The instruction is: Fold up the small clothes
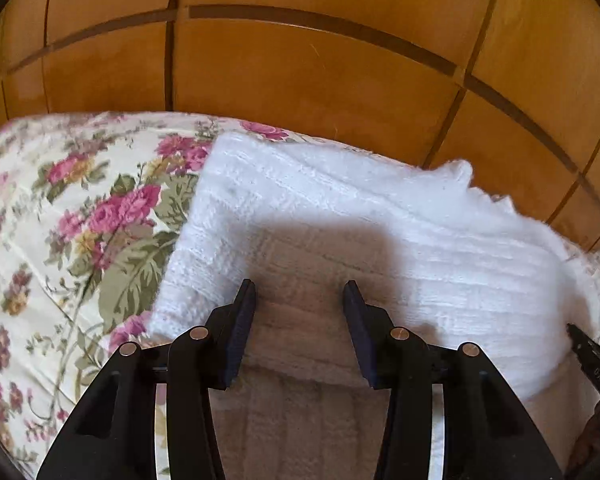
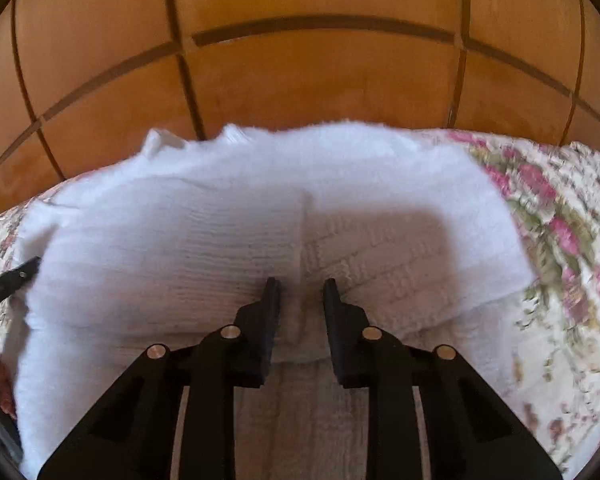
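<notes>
Nearest in the left wrist view, the left gripper (image 1: 299,294) is held with its jaws moderately apart above the white knitted garment (image 1: 340,220); nothing is seen between the pads. In the right wrist view, the right gripper (image 2: 298,290) is set narrower, a raised fold or seam of the knit lying in the gap; whether the pads actually pinch it cannot be told.

The garment is spread on a bed covered by a floral quilt (image 1: 60,208), and appears already doubled over, so a further fold or a flattening is judged to be the step in hand. For a clean result, both layers should be caught together at the near edge, lifted only a little, and carried across evenly so that the edges meet without dragging the quilt.

The knit is thick, fluffy and ribbed in horizontal bands, with a slightly ragged far edge; it is likely to stretch and slump. Beyond the bed, a smooth wooden panel (image 2: 300,80) with darker inlaid strips is seen.
</notes>
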A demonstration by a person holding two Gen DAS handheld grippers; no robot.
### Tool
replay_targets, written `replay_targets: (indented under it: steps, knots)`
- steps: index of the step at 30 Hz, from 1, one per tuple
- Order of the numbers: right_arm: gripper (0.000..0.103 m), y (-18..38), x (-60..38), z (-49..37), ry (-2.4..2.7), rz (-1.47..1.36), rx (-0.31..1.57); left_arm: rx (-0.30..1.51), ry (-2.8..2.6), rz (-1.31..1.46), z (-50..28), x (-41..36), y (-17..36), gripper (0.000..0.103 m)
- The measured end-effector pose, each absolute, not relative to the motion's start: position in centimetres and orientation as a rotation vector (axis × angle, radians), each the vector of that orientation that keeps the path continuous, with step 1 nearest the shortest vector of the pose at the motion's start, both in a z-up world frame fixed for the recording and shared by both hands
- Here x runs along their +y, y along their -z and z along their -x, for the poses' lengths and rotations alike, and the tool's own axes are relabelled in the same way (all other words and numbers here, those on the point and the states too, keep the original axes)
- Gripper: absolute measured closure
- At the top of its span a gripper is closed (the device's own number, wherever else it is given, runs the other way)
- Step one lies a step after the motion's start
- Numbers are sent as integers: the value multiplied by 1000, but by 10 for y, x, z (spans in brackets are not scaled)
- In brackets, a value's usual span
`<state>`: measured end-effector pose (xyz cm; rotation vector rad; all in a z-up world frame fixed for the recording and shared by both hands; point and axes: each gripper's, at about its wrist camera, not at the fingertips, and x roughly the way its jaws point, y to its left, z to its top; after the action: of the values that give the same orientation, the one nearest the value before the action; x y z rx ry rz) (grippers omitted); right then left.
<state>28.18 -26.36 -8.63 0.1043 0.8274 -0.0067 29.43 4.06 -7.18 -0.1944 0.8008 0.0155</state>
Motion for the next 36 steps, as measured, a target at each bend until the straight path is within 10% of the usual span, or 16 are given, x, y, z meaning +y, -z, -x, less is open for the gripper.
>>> replay_targets:
  steps: [4,7,10,31,36]
  knots:
    - [77,83,-256,-278,24,-54,810,805,-11,188,-295,39,72,55]
    - [53,68,-264,-257,41,-104,777,785,75,274,-281,54,63,33]
    - [55,55,-273,-227,-4,-171,772,746,70,276,-246,61,51,21]
    - [58,78,-398,-49,-121,-538,839,832,323,414,-85,113,74,20]
    - [58,86,-390,-35,-199,-625,826,827,441,621,-66,124,81,33]
